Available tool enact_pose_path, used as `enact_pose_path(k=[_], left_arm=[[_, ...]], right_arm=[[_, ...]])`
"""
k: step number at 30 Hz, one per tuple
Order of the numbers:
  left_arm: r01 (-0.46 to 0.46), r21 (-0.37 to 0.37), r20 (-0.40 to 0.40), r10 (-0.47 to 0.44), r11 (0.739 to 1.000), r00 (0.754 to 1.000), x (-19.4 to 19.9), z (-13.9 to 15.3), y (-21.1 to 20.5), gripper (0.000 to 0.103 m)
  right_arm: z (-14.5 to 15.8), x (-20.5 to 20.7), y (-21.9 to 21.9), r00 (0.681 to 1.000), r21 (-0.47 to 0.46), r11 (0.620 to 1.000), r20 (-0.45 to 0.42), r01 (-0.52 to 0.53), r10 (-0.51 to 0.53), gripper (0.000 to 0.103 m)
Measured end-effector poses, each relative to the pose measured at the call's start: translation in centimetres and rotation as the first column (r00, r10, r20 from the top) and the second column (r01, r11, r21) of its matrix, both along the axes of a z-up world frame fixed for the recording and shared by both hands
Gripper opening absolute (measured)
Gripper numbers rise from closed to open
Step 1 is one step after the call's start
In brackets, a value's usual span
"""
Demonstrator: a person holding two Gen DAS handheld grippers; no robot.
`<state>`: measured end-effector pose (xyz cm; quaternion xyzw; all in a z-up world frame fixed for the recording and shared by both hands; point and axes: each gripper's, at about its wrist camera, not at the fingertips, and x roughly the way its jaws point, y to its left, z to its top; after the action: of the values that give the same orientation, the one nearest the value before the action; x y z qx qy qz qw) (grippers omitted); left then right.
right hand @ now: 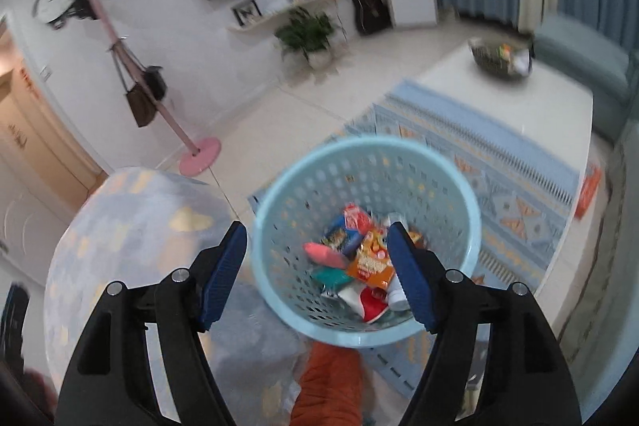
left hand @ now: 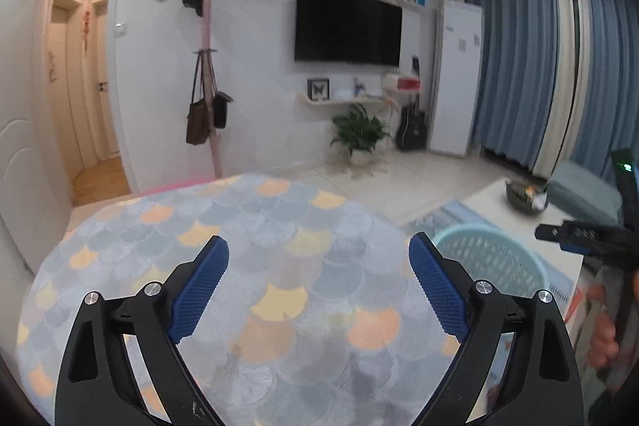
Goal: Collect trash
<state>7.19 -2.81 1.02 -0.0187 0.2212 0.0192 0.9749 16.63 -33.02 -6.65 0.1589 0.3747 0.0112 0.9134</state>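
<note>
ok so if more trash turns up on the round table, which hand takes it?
Left, probably. The left gripper is open over the table; the right gripper is open above the basket of wrappers, off the table's edge.

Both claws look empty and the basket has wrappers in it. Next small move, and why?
Probably swing the right claw away from the basket to look for more trash. Its jaws stand open with nothing between them, above the wrappers already lying in the basket. The left claw is open and empty too, over the patterned tabletop, which shows no litter in either view.
</note>
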Motion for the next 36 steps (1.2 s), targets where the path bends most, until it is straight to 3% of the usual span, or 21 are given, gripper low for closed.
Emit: enact_pose_path(k=[5, 12, 16, 18, 30, 36], left_arm=[[0.025, 0.028, 0.058, -0.027, 0.999, 0.998, 0.3, -0.4, -1.2, 0.092], [0.041, 0.074, 0.105, -0.049, 0.996, 0.993, -0.1, -3.1, -2.5, 0.092], [-0.011, 0.181, 0.187, -0.024, 0.983, 0.982, -1.5, -3.2, -3.1, 0.095], [-0.019, 0.195, 0.195, -0.02, 0.981, 0.981, -1.8, -3.3, -3.3, 0.095], [0.032, 0.116, 0.124, -0.046, 0.993, 0.991, -1.1, -3.7, -2.2, 0.096], [0.029, 0.121, 0.117, -0.043, 0.992, 0.992, -1.1, -4.0, -2.1, 0.095]], right_arm=[[3.0, -4.3, 2.4, 0.986, -0.129, 0.989, 0.157, 0.069, -0.048, 0.075], [3.0, -8.7, 4.2, 0.942, -0.238, 0.948, 0.308, 0.213, -0.134, 0.075], [2.5, -9.7, 4.5, 0.931, -0.249, 0.934, 0.325, 0.254, -0.167, 0.075], [2.2, -9.9, 4.4, 0.929, -0.245, 0.932, 0.322, 0.267, -0.182, 0.075], [1.1, -10.7, 4.3, 0.925, -0.24, 0.923, 0.308, 0.302, -0.222, 0.075], [1.0, -10.8, 4.1, 0.926, -0.243, 0.922, 0.304, 0.302, -0.223, 0.075]])
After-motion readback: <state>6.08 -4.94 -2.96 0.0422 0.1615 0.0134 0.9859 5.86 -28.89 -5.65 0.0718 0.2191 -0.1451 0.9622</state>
